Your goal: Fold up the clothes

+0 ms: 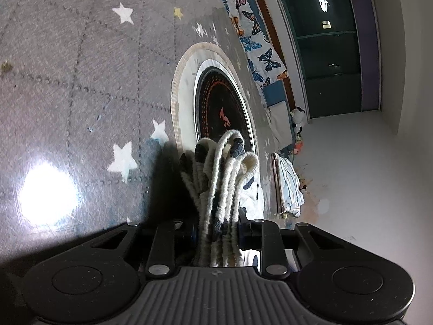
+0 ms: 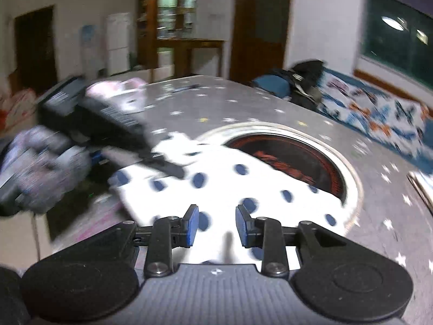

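Gripping a bunched stack of folds, the left gripper (image 1: 216, 230) is clamped on the white, navy-dotted garment (image 1: 222, 178) above the star-print table cover (image 1: 81, 81). The right gripper (image 2: 216, 223) hangs over the same cloth, fingers apart and holding nothing; the cloth spreads partly across the table's round inset heater (image 2: 297, 159).

Left hand-held gripper (image 1: 217, 233): jaws closed on a bunched stack of folded edges of the white garment with dark dots (image 1: 224, 178); several cream ribbed hems stand upright between the fingers. Counter (image 1: 81, 81) covered in grey cloth with white and yellow stars, glare patch near its lower left. Round black heater plate with red markings (image 1: 222, 108) set into the counter, just beyond the garment. Striped folded cloth (image 1: 286, 187) lies beside the garment, at the counter's edge. Butterfly-print fabric (image 1: 251, 27) beyond that edge.
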### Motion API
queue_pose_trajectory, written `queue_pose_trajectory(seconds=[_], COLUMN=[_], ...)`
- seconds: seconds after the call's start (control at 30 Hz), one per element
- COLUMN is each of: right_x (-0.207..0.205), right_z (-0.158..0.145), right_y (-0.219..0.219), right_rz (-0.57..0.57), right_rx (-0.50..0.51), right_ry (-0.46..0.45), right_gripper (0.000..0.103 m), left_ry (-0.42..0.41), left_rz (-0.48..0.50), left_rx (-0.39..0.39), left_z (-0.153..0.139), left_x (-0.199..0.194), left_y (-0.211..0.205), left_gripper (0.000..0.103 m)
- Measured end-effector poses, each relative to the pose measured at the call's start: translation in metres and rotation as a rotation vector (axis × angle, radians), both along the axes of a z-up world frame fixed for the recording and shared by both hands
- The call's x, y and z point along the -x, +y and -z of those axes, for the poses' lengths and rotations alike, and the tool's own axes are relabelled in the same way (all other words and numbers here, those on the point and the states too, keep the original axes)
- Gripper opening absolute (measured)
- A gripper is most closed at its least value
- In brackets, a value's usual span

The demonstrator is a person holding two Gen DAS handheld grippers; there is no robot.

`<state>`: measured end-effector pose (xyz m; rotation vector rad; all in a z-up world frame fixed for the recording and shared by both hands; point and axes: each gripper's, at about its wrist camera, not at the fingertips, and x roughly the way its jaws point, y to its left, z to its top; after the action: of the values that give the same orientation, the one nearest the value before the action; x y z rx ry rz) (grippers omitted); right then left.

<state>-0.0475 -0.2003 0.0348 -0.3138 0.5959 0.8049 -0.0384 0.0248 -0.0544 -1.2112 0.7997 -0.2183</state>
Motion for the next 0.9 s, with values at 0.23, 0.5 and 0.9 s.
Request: queue_pose_trajectory(seconds=[0.23,0.5,0.9], right_x=[-0.066,-0.117,-0.114], right_z=[0.015,0.037,0.034], right_y=[-0.008,-0.018,-0.083], right_rz=[0.125,0.256,0.349], right_rx=[-0.009,0.019,-0.076], right_ry=[0.044,0.079,0.204], right_gripper=[0.03,0.03,0.039], left_ry=[0.007,0.012,0.021], left_rz=[0.006,0.013,0.021], left_rx=[-0.01,-0.014,-0.046], left_z=[-0.001,0.0,-0.002], left_x=[-0.002,-0.006,-0.012], left_y=[0.0,0.0,0.0], left_gripper=[0.027,0.027,0.028])
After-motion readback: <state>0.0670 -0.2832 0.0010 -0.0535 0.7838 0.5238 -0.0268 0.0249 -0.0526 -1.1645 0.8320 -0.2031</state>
